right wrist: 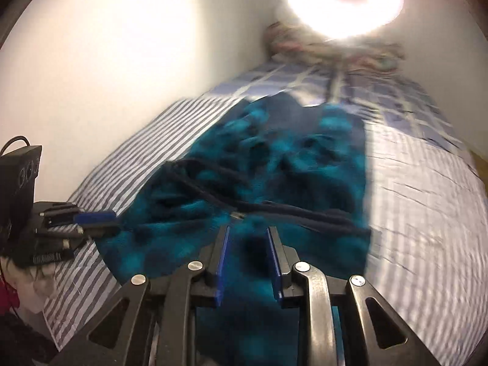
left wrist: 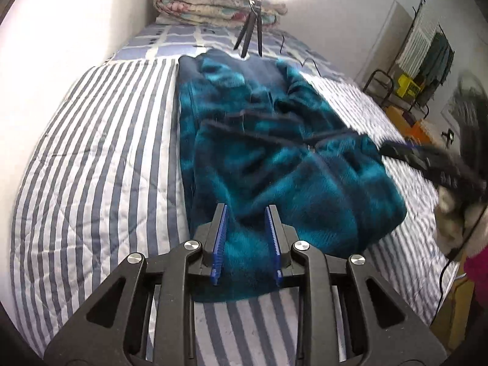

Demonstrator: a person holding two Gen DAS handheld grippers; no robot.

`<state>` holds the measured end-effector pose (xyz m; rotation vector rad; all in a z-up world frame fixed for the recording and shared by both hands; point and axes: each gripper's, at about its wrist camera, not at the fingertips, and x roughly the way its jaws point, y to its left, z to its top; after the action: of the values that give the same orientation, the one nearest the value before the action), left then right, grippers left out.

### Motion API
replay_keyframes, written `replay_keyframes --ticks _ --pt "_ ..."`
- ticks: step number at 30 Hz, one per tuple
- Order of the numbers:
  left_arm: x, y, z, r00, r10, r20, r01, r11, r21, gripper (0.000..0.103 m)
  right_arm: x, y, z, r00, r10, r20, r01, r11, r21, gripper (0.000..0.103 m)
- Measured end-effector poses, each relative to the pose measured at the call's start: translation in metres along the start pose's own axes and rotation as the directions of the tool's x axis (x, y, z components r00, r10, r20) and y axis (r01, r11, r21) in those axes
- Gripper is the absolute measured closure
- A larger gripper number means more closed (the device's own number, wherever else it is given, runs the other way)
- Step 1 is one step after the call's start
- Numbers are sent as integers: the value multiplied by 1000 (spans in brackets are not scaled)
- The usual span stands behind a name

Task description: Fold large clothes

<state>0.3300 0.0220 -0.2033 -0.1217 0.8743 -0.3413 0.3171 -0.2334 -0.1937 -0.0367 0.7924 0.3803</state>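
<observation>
Along the left edge of the bed [left wrist: 91, 158] the striped quilt lies bare. Right of it, down the bed's middle, lies the robe [left wrist: 259, 152], a teal and dark fleece garment with a dark cord [left wrist: 274, 125] across its waist. Its long axis runs from the near edge toward the head of the bed, the dark collar end pointing at the tripod [left wrist: 251, 27] and the folded blanket [left wrist: 213, 3] there.

The fold looks partly done: the robe's left side makes a straight, narrowed line, while the right side stays rumpled and bulges outward. By my reading, the sides still need tidying and the lengthwise folds remain.

The left tongs [left wrist: 246, 241] hover over the near hem, jaws parted, holding nothing. The right tongs [right wrist: 247, 259] sit above the hem too, jaws likewise apart and empty, though that view is blurred. They also show at the bed's right edge [left wrist: 433, 164].
</observation>
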Motion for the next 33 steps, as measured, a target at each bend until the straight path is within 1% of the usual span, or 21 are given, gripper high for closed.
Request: replay_keyframes --ticks 1,3,4,5,6,8,9,10,11,12,14,15,18,19,22,23,24,26,29,32,33 --pt "2 0 4 1000 -5 2 5 1000 -13 76 -4 -7 -9 1000 -8 -3 8 1000 12 77" --pt "12 2 11 1000 -18 -7 17 998 -56 69 0 -13 -18 999 1 -36 0 1000 28 77" --pt "18 3 13 1000 -16 -15 15 997 -73 66 9 -15 -27 997 12 -75 -9 999 43 77" --pt "25 4 14 1000 -10 -25 8 997 -80 66 15 -15 -28 996 16 -93 -13 999 43 76" --pt "35 4 13 999 13 -44 -16 997 -72 66 26 -11 -37 993 5 -120 -2 1000 21 76" --pt "53 7 10 996 52 -77 -56 997 -61 66 43 -8 -46 990 -37 -134 32 999 -35 76" --pt "65 10 6 992 64 -104 -71 996 -61 65 47 -7 -50 991 -47 -123 42 998 -38 76" --pt "70 10 2 993 74 -95 -79 996 -46 63 48 -9 -50 992 -48 -116 47 999 -13 76" --pt "69 7 2 992 91 -82 -94 995 -23 63 44 -8 -51 991 -50 -123 51 999 2 76" --pt "68 4 4 989 111 -93 -113 993 -18 63 43 -7 -48 989 -53 -137 55 998 6 76" --pt "58 -2 10 986 127 -109 -132 991 -35 63 27 -6 -40 988 -38 -152 40 999 9 76" --pt "46 -6 13 989 115 -95 -119 992 -36 63 13 -6 -37 991 -26 -134 29 999 18 77" --pt "-4 -22 23 994 105 -6 -105 994 3 63 -36 -7 -30 999 -23 -41 24 999 42 76" --pt "-23 -27 28 996 91 21 -92 996 15 63 -62 -6 -24 1000 -31 5 31 999 45 76" --pt "-78 -40 47 993 75 88 -78 996 40 63 -115 -2 -7 993 -71 96 69 997 29 72" --pt "-94 -44 55 992 71 109 -76 996 46 63 -136 2 1 987 -79 138 77 997 18 65" --pt "-114 -48 64 988 69 138 -76 996 49 63 -153 4 11 981 -83 173 83 996 8 52" --pt "-154 -54 85 980 57 191 -66 997 44 63 -180 8 25 970 -91 226 95 995 -8 44" --pt "-206 -57 113 965 50 257 -59 998 25 61 -224 21 51 959 -91 269 105 994 -40 45" --pt "-260 -57 144 947 41 318 -43 999 -2 58 -262 28 84 958 -68 277 92 993 -75 46" --pt "-278 -57 157 940 39 339 -40 999 -4 56 -270 30 89 957 -67 283 93 992 -80 46"
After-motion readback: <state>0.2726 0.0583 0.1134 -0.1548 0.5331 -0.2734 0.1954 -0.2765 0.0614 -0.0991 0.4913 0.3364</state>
